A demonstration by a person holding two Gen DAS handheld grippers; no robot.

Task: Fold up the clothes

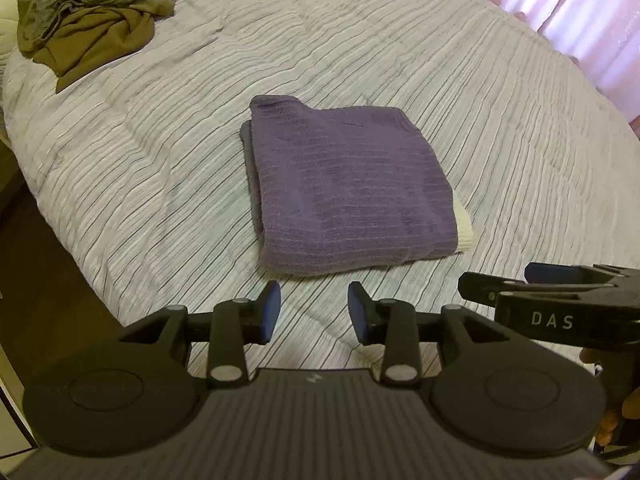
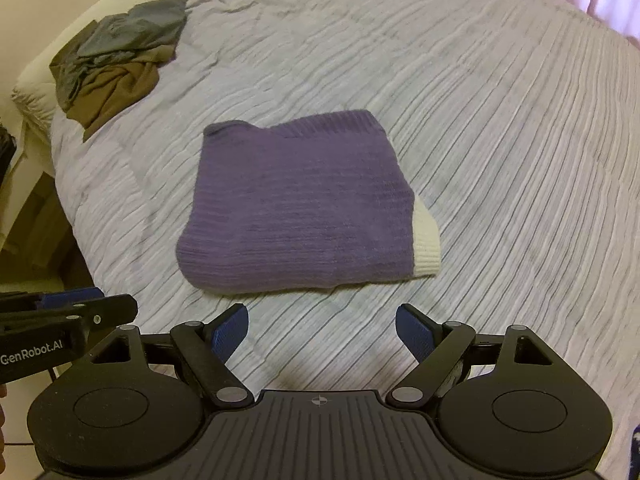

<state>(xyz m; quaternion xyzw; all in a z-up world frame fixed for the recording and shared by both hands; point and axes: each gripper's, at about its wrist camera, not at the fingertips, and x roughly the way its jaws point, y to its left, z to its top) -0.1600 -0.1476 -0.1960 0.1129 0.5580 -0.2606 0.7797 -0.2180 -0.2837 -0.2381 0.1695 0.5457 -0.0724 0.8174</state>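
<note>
A purple sweater (image 2: 298, 208) lies folded into a compact, roughly square bundle near the middle of the bed (image 2: 500, 128), on its striped, crinkled cover, with a cream cuff or hem (image 2: 427, 240) sticking out at the bundle's right edge. The left gripper (image 1: 314, 312) hangs above the cover just short of the sweater's near edge, its jaws partly apart with nothing between them. The right gripper (image 2: 322, 332) is beside it, jaws spread wide and likewise empty, also above the cover in front of the bundle; neither one touches the cloth. As a judgement, this piece looks finished: its edges are tucked under and it sits flat, apart from the cream band peeking out, which might want a small tuck. What appears left is the heap of clothes (image 1: 100, 12) in olive, brown and grey, lying crumpled and unfolded at the far left corner of the bed, well apart from the sweater. How many garments that heap holds I cannot tell. The next piece would probably come from there, to be spread on the bare cover.
</note>
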